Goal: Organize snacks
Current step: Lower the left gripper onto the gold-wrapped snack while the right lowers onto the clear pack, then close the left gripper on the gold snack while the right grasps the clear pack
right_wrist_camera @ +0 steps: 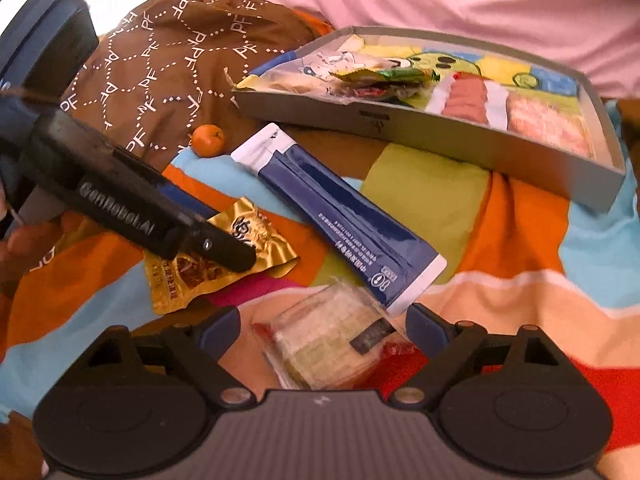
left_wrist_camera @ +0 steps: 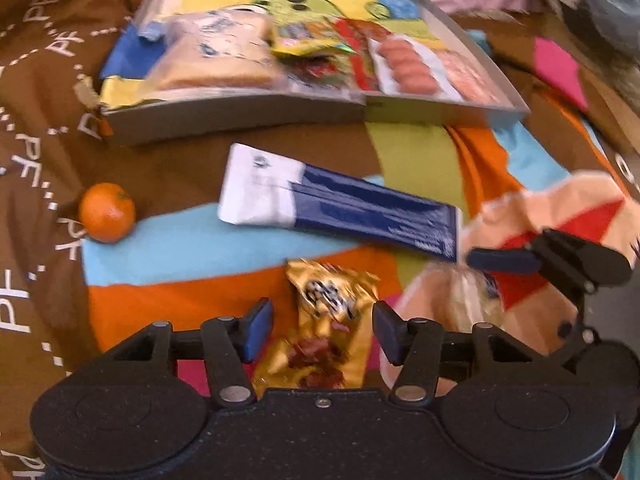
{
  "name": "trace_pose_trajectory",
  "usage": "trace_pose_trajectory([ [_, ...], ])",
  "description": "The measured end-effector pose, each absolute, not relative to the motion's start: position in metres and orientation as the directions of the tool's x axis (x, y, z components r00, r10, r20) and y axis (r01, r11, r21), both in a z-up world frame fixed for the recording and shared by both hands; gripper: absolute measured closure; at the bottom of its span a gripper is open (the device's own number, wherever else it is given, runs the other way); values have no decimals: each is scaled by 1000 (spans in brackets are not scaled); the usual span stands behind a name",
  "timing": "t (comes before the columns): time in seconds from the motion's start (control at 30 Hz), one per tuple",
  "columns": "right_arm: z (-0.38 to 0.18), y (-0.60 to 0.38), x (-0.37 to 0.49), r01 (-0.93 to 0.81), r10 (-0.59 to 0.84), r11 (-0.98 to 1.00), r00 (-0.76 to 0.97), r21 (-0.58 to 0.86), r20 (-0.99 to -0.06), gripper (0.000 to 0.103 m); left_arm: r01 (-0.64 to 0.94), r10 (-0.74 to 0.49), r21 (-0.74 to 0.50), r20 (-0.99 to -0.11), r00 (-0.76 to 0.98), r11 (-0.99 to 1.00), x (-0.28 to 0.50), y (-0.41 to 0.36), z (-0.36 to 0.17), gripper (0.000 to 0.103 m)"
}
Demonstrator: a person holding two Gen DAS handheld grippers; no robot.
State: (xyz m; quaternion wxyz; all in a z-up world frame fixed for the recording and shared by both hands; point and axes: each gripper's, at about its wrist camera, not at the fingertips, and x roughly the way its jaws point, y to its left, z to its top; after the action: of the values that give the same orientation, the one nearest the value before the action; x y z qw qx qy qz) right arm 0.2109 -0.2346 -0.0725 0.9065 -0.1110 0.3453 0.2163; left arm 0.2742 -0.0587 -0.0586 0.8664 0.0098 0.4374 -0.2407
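A grey cardboard tray (left_wrist_camera: 240, 118) (right_wrist_camera: 440, 140) at the back holds several snack packs. In front of it lie a blue-and-white packet (left_wrist_camera: 340, 204) (right_wrist_camera: 340, 208) and a small orange (left_wrist_camera: 107, 212) (right_wrist_camera: 207, 141) on the colourful cloth. My left gripper (left_wrist_camera: 323, 330) is open, its fingers straddling a gold snack pouch (left_wrist_camera: 332, 320) (right_wrist_camera: 188, 276). My right gripper (right_wrist_camera: 323, 330) is open around a clear wrapped snack (right_wrist_camera: 328, 344), its fingers apart from it. The right gripper (left_wrist_camera: 496, 260) also shows at the right edge of the left wrist view.
A brown patterned cloth (right_wrist_camera: 160, 64) bunches up at the left. A pink fabric (right_wrist_camera: 440, 0) lies behind the tray. A person's hand (right_wrist_camera: 24, 240) holds the left gripper's body at the left edge.
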Motion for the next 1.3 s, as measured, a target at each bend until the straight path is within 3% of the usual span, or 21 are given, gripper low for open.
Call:
trace_pose_trajectory([
  [0.2, -79, -224, 200, -483, 289, 869, 674, -109, -680, 13, 544, -346, -2, -774, 531, 839, 256, -77, -68, 43],
  [0.37, -77, -223, 196, -463, 269, 879, 678, -114, -684, 27, 625, -302, 169, -762, 574, 762, 241, -92, -73, 40],
  [0.5, -75, -226, 188, -445, 253, 888, 683, -114, -685, 37, 599, -318, 113, -762, 564, 793, 245, -84, -72, 43],
  [0.93, -61, -222, 145, -370, 147, 912, 699, -178, -699, 39, 473, -323, -53, -797, 510, 879, 210, -39, -69, 49],
  [1.07, -58, -216, 143, -383, 142, 903, 692, -193, -707, 24, 479, -304, -29, -806, 508, 877, 197, -22, -68, 48],
  [1.23, -58, -213, 153, -371, 185, 921, 690, -123, -700, 17, 468, -303, -36, -806, 509, 883, 197, -19, -70, 46],
  [1.3, -62, -209, 153, -364, 149, 914, 711, -178, -687, 17, 474, -300, -29, -807, 509, 880, 198, -21, -71, 46],
])
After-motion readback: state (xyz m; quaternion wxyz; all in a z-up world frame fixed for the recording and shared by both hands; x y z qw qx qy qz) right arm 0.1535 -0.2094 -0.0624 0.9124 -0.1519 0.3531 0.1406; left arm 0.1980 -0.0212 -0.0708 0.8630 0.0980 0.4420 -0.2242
